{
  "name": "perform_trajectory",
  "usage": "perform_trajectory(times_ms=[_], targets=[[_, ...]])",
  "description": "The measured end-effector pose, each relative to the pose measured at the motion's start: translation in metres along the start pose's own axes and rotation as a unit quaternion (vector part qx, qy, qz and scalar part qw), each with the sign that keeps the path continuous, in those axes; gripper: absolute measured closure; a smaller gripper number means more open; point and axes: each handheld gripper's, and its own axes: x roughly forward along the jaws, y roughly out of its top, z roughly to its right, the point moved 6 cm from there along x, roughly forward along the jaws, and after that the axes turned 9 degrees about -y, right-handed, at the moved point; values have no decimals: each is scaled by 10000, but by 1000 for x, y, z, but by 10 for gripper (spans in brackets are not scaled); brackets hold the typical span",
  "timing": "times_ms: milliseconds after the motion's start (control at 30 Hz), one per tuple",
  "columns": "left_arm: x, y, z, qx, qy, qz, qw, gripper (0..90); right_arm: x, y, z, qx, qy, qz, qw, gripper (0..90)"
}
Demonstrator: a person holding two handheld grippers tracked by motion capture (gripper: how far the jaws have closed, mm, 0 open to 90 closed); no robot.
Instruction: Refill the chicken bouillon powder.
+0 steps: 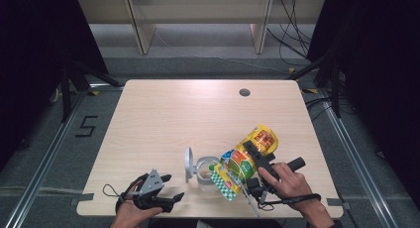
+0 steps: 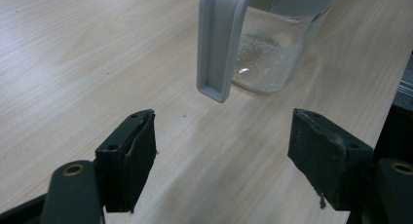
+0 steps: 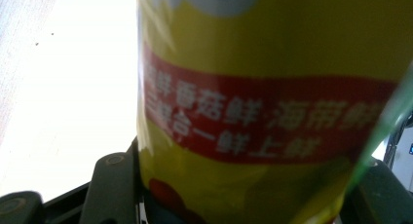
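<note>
Yellow pouch (image 1: 250,153) with a red label band sits clamped in the right gripper (image 1: 257,163), tilted down-left so its green-checked lower end hangs over the mouth of the clear jar (image 1: 204,172) — whether it touches the rim, can't tell. In the right gripper view the pouch (image 3: 272,112) sits between both jaws, which are partly closed and pressing on its sides.

Jar stands upright near the front of the bench (image 1: 163,119), grey lid (image 1: 188,163) flipped open and standing on edge at its left. In the left gripper view the jar (image 2: 272,58) shows a thin pale layer at the bottom, with the grey lid (image 2: 219,44) hanging down in front of it.

Left gripper (image 1: 166,191) rests low at the front-left of the bench, short of the jar, jaws wide open and holding nothing — bare wood between them.

Bench is light wood-grain laminate with a round cable grommet (image 1: 244,92) at the far right. Floor is grey carpet with a black "5" (image 1: 88,125) marked on the left. Black curtains on both sides, pale shelving (image 1: 198,20) behind, loose cables (image 1: 292,34) far right.
</note>
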Motion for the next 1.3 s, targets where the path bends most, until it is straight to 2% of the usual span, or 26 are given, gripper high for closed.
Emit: perform_trajectory(times_ms=[67, 100, 267, 300, 367, 467, 500, 567, 600, 633, 667, 700, 733, 767, 800, 900, 967, 1000, 1067, 1167, 1300], targets=[[0, 0, 0, -23, -17, -37, 10000, 252, 0, 1, 1, -65, -14, 38, 10000, 426], [0, 0, 0, -19, -7, -19, 10000, 252, -5, -2, -8, 335, 184, -299, 9988, 426], [0, 0, 0, 6, 23, -6, 10000, 252, -5, -3, -6, 317, 68, -251, 9992, 427], [0, 0, 0, 1, 20, -6, 10000, 252, -4, -2, -6, 262, 87, -194, 9994, 427], [0, 0, 0, -25, -17, -27, 10000, 252, 1, 1, 4, -130, -109, 99, 9998, 428], [0, 0, -1, 67, 13, -2, 10000, 252, 1, 1, 5, -228, -148, 143, 9995, 427], [0, 0, -2, 117, 3, -28, 9999, 252, -1, -1, 2, -49, -115, -9, 9999, 427], [0, 0, -1, 38, -4, -38, 10000, 252, 0, 0, 2, -90, -139, 19, 9999, 427], [0, -1, 0, -8, 17, -31, 10000, 252, -1, 0, 2, -86, -60, -34, 9999, 427], [0, 0, 0, -18, -1, -2, 10000, 252, -4, -2, -2, 53, 53, -156, 9999, 427], [0, 0, 0, 9, -21, -41, 10000, 252, -3, -1, 0, -59, 17, -75, 10000, 427], [-1, 0, -2, 127, -10, -67, 9999, 252, -5, -2, -5, 165, 100, -264, 9995, 428], [0, 0, -2, 101, -5, -47, 9999, 252, -5, -2, -6, 187, 68, -233, 9995, 428], [-1, 0, -2, 110, -8, -51, 9999, 252, -5, -2, -4, -13, 92, -154, 9998, 428], [0, 0, -1, -21, 19, -9, 10000, 252, -5, -2, -4, -57, 85, -145, 9998, 428], [-1, -1, -1, -23, 6, -67, 10000, 252, -4, -2, -4, -42, 78, -140, 9999, 427], [-1, 0, -1, 33, 13, -31, 10000, 252, -5, -2, -4, -57, 87, -140, 9998, 428], [-1, 0, -2, 136, 15, -33, 9999, 252, -4, -2, -4, -74, 84, -134, 9998, 427], [0, 0, -1, 1, 30, -29, 10000, 252, -5, -2, -4, -58, 91, -141, 9998, 428], [0, 0, 0, 5, 14, -9, 10000, 252, -5, -1, -4, -85, 65, -104, 9999, 427], [-1, 0, -2, 153, 18, -50, 9999, 252, -6, 0, -4, -96, 105, -133, 9998, 428]])
